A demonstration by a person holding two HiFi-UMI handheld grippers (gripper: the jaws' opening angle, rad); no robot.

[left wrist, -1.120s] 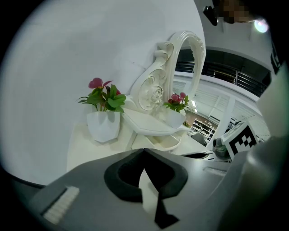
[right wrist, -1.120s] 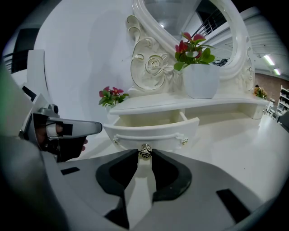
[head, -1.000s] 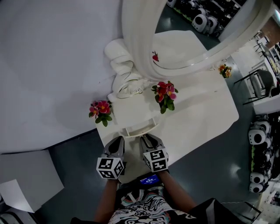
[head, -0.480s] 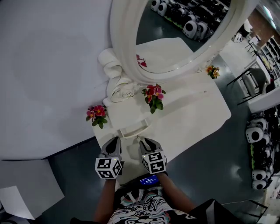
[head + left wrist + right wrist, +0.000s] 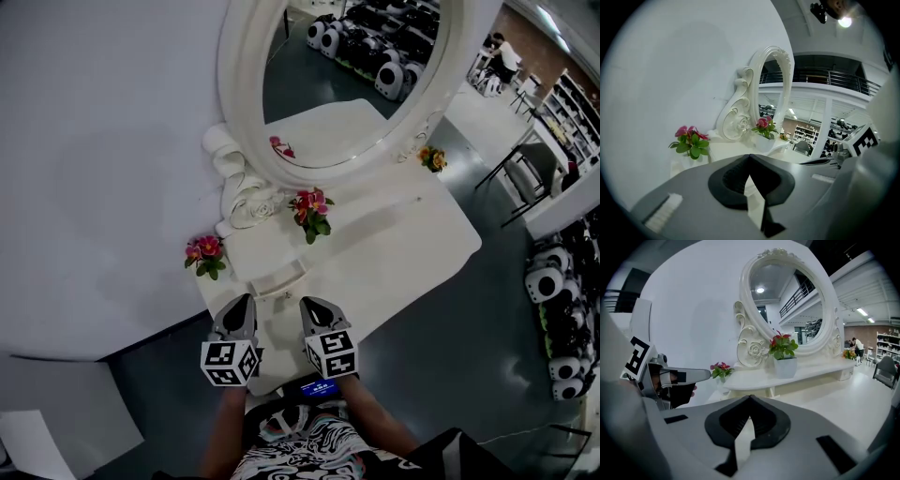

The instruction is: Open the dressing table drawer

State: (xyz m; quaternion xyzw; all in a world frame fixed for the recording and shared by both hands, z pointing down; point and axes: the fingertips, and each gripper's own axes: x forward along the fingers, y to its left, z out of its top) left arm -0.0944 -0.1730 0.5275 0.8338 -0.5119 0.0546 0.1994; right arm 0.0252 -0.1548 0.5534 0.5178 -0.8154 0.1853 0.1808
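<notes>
The white dressing table (image 5: 403,253) stands against the wall under a large oval mirror (image 5: 347,75). Its small drawer (image 5: 279,278) sticks out of the front edge, pulled open. My left gripper (image 5: 244,302) and right gripper (image 5: 306,304) hover side by side just in front of the drawer, touching nothing. In the left gripper view the left gripper (image 5: 750,155) has its jaws shut on nothing. The right gripper (image 5: 750,397) is also shut and empty, pointing at the table top (image 5: 806,373). Each gripper's marker cube shows in the other's view.
Two pots of pink flowers (image 5: 204,253) (image 5: 309,208) and a small orange bunch (image 5: 431,157) stand on the table. Stuffed panda toys (image 5: 553,281) line the floor at right, near a chair (image 5: 525,173). A white box (image 5: 56,403) sits at lower left.
Both grippers have lifted a little in front of the drawer. The head view has tipped up, so more of the mirror shows.
</notes>
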